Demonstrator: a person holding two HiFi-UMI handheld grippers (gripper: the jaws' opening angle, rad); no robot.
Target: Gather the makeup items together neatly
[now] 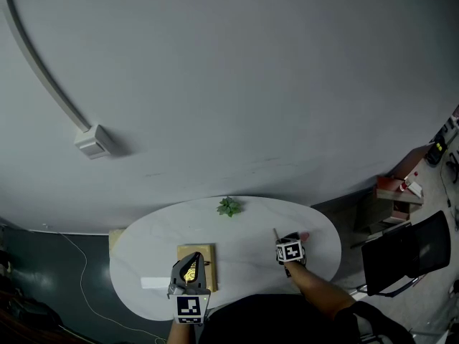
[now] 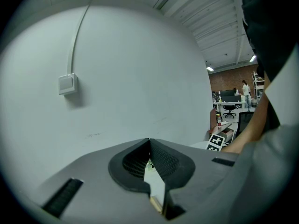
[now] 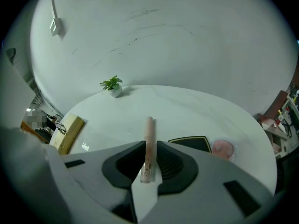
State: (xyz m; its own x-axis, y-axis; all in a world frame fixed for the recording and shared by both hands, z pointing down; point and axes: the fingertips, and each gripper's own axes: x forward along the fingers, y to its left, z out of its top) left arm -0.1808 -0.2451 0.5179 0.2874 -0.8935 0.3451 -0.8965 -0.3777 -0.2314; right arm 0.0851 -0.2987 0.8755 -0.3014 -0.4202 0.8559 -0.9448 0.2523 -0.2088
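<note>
1. The slim pink tube [image 3: 149, 125] is the task's thing in play. It lies lengthwise in the jaws of the right gripper [image 3: 149, 146], which are clenched on its lower end. Its free end points to 12 o'clock over the worktop [image 1: 244, 224].
2. At 3 o'clock of those jaws a black compact with a gold edge [image 3: 190, 143] lies on the worktop. A round pink compact [image 3: 223, 147] sits just beside it, farther out the same way.
3. The left gripper [image 1: 190, 284] is at about 8 o'clock of the worktop's middle, over the near end of a wooden box [image 1: 206, 255]. Its jaws are clenched tip to tip, with nothing between them.
4. The worktop is a white oval with faint grey veining. A small potted plant [image 1: 229, 206] stands at its 12 o'clock edge. A flat white item [image 1: 154, 283] lies near 8 o'clock, too small to identify.
5. Beyond it is a plain grey wall with a white wall box [image 1: 93, 141]. A conduit [image 1: 36, 56] runs from the box up toward 11 o'clock.
6. The floor is dark, with a thin white cable [image 1: 79, 264] trailing at 9 o'clock. A black chair [image 1: 405, 253] stands at 3 o'clock, with a reddish cabinet [image 1: 394, 192] past it.
7. In the left gripper view the room opens at 3 o'clock onto a brick back wall [image 2: 229, 80], desks, an office chair and a standing person [image 2: 244, 88].
</note>
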